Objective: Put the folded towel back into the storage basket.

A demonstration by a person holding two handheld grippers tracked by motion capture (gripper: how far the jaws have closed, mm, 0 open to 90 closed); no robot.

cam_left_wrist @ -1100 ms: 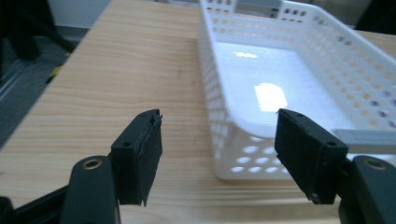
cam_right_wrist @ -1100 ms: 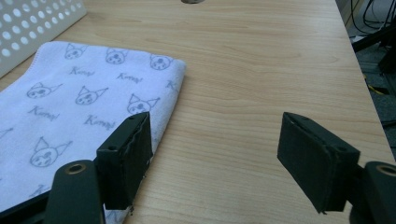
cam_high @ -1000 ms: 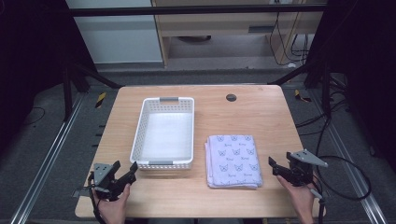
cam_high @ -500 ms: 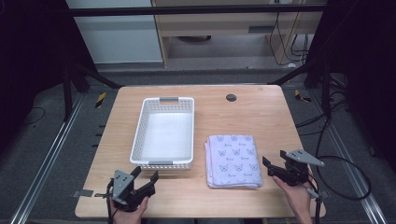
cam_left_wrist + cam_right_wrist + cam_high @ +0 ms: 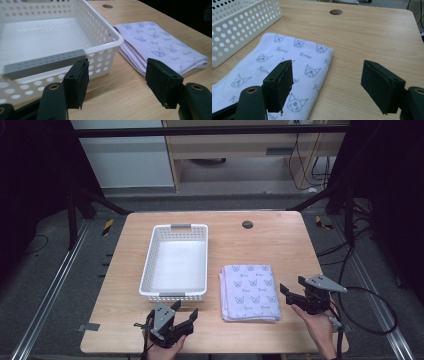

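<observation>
A folded lilac towel (image 5: pixel 250 291) printed with cat faces lies on the wooden table (image 5: pixel 280 245), right of a white perforated basket (image 5: pixel 175 262) with grey handles. My left gripper (image 5: pixel 184 311) stands open near the front edge, just below the basket's near end; in the left gripper view the basket (image 5: pixel 50 42) is ahead on the left and the towel (image 5: pixel 160 47) on the right. My right gripper (image 5: pixel 290 293) is open too, right beside the towel's right edge; the right gripper view has its left jaw over the towel (image 5: pixel 294 62). Both hold nothing.
A round cable hole (image 5: pixel 247 224) sits in the table near the far edge. The basket is empty. Bare wood lies right of the towel and behind it. Black frame posts and cables surround the table.
My left gripper has moved right along the front edge, from the left corner to just below the basket. The right gripper has edged left toward the towel.
</observation>
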